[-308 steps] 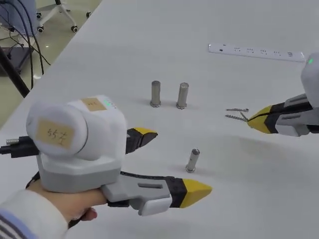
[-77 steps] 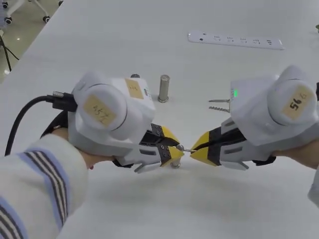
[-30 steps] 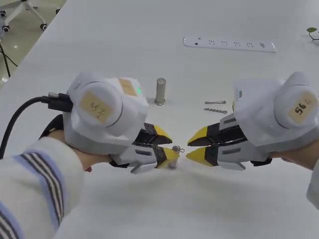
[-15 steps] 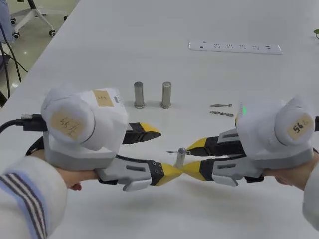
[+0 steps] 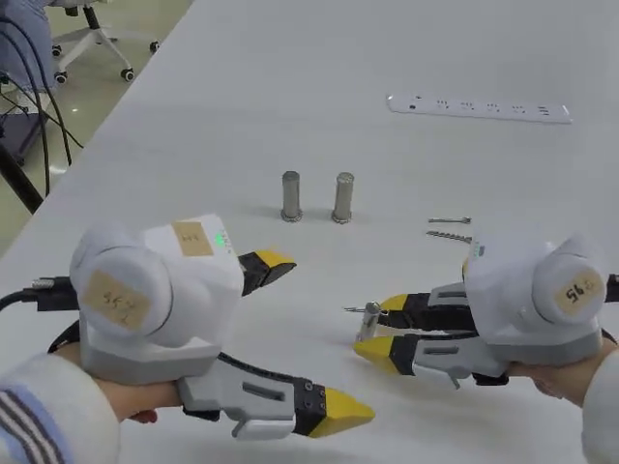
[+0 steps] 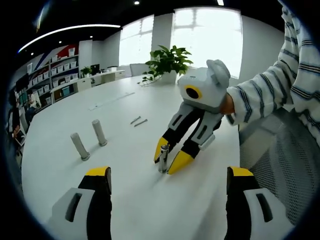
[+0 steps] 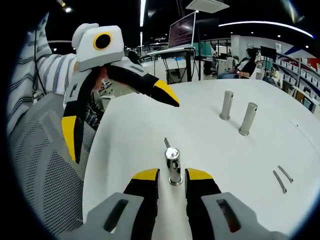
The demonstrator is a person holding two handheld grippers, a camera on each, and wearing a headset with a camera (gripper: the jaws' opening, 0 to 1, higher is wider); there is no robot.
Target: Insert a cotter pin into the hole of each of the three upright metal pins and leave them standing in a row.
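A metal pin (image 5: pixel 369 320) stands on the white table with a cotter pin (image 5: pixel 355 309) through the hole near its top. My right gripper (image 5: pixel 381 327) has its yellow tips on either side of this pin. In the right gripper view the pin (image 7: pixel 173 166) sits between the narrowly parted jaws of the right gripper (image 7: pixel 172 175), with a sliver of table showing beside it. My left gripper (image 5: pixel 309 336) is wide open, nearer me and to the left, holding nothing. Two more pins (image 5: pixel 291 196) (image 5: pixel 342 197) stand side by side farther back.
Two loose cotter pins (image 5: pixel 450 220) (image 5: pixel 448 235) lie to the right of the standing pair. A white power strip (image 5: pixel 479 108) lies at the far side of the table. The table edge and floor with chairs are at the far left (image 5: pixel 87 58).
The left gripper has let go of the near pin, opened wide and drawn back towards me. The right gripper released the cotter pin, now left in the hole, and straddles the pin.
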